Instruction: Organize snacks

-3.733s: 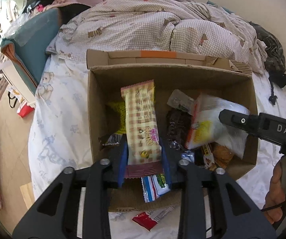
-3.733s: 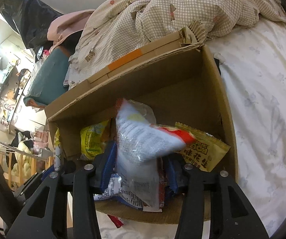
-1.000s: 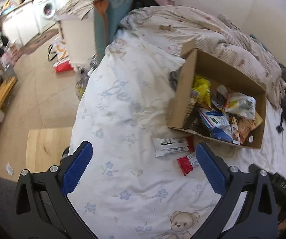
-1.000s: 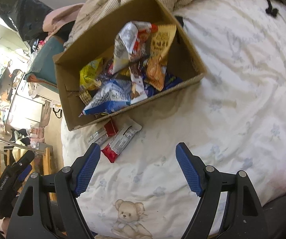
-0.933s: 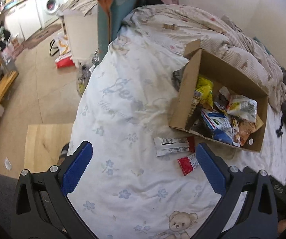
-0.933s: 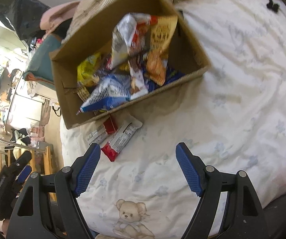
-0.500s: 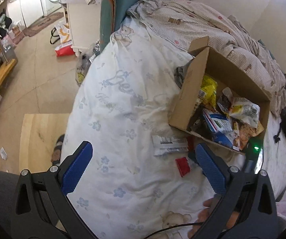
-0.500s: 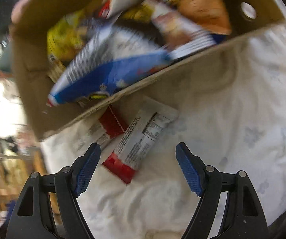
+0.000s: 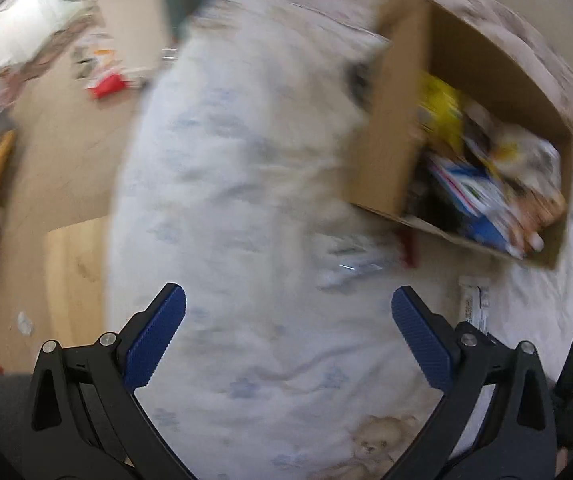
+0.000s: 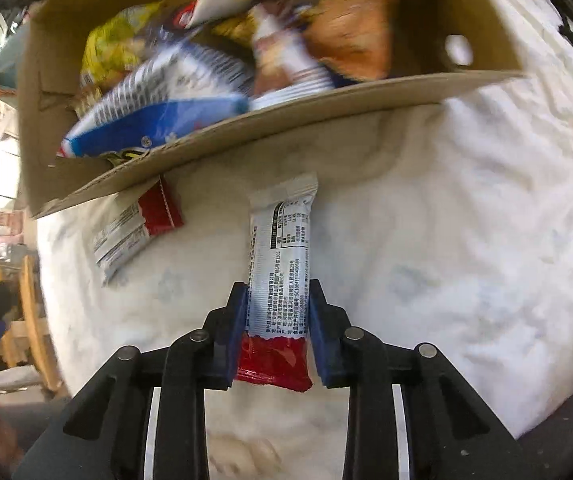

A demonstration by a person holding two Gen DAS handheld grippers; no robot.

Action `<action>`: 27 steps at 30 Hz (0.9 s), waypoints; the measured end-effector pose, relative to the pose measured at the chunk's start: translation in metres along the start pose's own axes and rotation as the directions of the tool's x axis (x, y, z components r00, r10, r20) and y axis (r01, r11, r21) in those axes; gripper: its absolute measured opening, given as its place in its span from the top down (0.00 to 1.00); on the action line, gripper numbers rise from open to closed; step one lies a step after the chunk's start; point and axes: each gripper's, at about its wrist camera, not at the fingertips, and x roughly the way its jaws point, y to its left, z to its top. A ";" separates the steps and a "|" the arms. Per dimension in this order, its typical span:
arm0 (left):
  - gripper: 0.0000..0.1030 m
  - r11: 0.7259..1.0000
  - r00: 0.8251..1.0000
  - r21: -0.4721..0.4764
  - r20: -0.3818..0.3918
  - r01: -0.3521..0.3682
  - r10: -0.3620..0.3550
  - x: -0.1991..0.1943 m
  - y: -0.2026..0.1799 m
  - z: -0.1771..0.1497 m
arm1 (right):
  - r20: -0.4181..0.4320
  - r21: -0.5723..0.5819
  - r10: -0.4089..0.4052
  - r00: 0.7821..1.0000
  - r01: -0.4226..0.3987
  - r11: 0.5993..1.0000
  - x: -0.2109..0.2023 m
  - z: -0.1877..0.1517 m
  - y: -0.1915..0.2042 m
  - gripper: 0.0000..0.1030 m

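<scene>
A long snack bar [image 10: 280, 264] in a silver and red wrapper is held tight by the right gripper [image 10: 276, 300]. The blue pads [image 10: 237, 320] are pressed on both sides of the bar, near its red end. The white end of the bar is pointed toward the cardboard box [image 10: 326, 112] and is seen just below the box's near wall. The bar can also be seen in the left wrist view [image 9: 475, 304], just past the left gripper's right finger.

The box is set on a bed covered with a white sheet [image 10: 466, 240] with pale blue flowers. The box is filled with many snack bags. A blue and white bag [image 10: 166, 104] is laid near the front wall, a yellow bag [image 10: 114, 48] is seen behind it, and an orange bag [image 10: 350, 36] is at the right.

A second bar [image 10: 134, 228] in silver and red is left on the sheet, just beside the box's front corner, with its red end partly tucked under the edge.

The left gripper [image 9: 288, 312] is held wide open over the sheet, and nothing is between its pads. Its view is blurred. The box [image 9: 390, 128] is seen at the upper right there, and the second bar [image 9: 354, 264] is a smeared shape below it. A teddy bear print [image 9: 374, 444] is seen on the sheet near the bottom. A tan floor [image 9: 54, 128] is seen at the left of the bed.
</scene>
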 end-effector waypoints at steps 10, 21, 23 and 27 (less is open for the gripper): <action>0.01 0.960 1.000 0.279 -0.023 0.012 -0.006 0.051 -0.054 0.010 | 0.110 0.014 0.124 0.986 -0.127 0.992 -0.067 -0.014 -0.050 0.81; 0.25 0.927 0.998 0.374 -0.065 0.028 -0.004 0.091 -0.065 0.019 | 0.112 0.074 0.195 0.974 -0.204 0.976 -0.065 -0.008 -0.068 0.98; 0.27 0.914 0.998 0.405 -0.063 0.010 0.017 0.094 -0.068 0.016 | 0.116 0.089 0.195 0.974 -0.206 0.975 -0.065 -0.009 -0.072 0.98; 0.55 0.906 0.996 0.423 -0.090 0.018 0.023 0.097 -0.070 0.009 | 0.122 0.130 0.206 0.971 -0.222 0.966 -0.066 -0.008 -0.080 0.98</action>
